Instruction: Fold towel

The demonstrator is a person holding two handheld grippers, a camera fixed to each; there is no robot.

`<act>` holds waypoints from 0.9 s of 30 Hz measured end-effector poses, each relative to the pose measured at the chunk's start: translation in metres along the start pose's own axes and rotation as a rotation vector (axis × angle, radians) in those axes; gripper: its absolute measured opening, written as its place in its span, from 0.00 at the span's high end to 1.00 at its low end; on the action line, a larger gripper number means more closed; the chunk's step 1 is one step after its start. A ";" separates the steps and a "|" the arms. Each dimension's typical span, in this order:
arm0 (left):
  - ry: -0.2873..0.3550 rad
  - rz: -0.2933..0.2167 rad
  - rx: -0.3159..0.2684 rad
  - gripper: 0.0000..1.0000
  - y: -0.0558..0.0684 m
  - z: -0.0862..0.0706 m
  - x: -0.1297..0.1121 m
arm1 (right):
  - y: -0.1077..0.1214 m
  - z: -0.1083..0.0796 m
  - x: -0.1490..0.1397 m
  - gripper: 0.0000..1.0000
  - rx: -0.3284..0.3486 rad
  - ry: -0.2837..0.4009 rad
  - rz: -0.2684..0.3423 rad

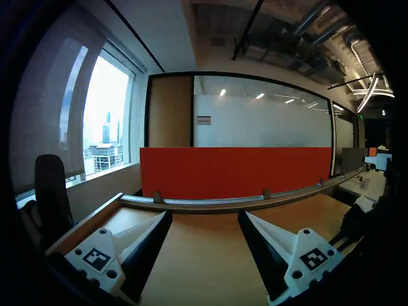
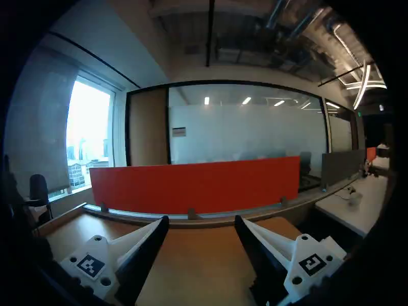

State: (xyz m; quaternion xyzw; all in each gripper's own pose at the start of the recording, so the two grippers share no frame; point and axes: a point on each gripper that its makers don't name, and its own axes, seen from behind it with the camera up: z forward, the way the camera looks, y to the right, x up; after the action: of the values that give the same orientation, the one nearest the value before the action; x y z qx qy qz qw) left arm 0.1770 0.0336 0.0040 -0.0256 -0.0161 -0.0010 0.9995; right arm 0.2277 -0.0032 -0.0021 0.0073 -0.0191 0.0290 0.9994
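Towel: I cannot tell where it lies; both cameras look level across the wooden desk (image 1: 204,255) toward its far edge, and the near part of the surface under the hands is out of frame. Left gripper (image 1: 204,214): fingers spread wide, bare wood between them, nothing held. Right gripper (image 2: 201,219): the same, fingers apart over bare wood (image 2: 199,260), gripping nothing. An orange divider panel (image 1: 234,171) stands along the far edge of the desk, on a grey rail. A window (image 1: 107,122) runs past the left edge, with a dark chair back (image 1: 51,194) beside the left corner. In the right gripper view a white desk (image 2: 357,204) sits beyond the right edge, well apart. Judgement: neither hand is on fabric, both tools ride level rather than tipped down at the work, so this reads as a stance outside the folding itself, either ahead of the first grasp or after the last crease; which of the two I cannot say. The next move, if folding is to begin, calls for tilting both grippers down toward the near edge of the surface, finding two corners of one hem, and closing one pair of fingers on each.
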 end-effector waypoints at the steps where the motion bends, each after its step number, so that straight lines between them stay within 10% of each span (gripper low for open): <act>1: 0.002 0.000 -0.002 0.05 0.000 0.000 -0.001 | -0.003 -0.001 0.001 0.00 0.003 0.000 -0.002; 17: 0.040 0.031 0.034 0.05 -0.017 -0.008 -0.045 | 0.002 -0.010 -0.006 0.01 -0.055 0.023 0.082; 27: 0.049 0.012 0.044 0.05 -0.022 -0.012 -0.094 | 0.002 -0.013 -0.024 0.00 -0.066 0.037 0.025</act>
State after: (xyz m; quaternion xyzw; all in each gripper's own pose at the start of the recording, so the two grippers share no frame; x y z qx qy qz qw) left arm 0.0829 0.0107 -0.0094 -0.0036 0.0086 0.0048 0.9999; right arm 0.2042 -0.0027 -0.0163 -0.0263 -0.0018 0.0408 0.9988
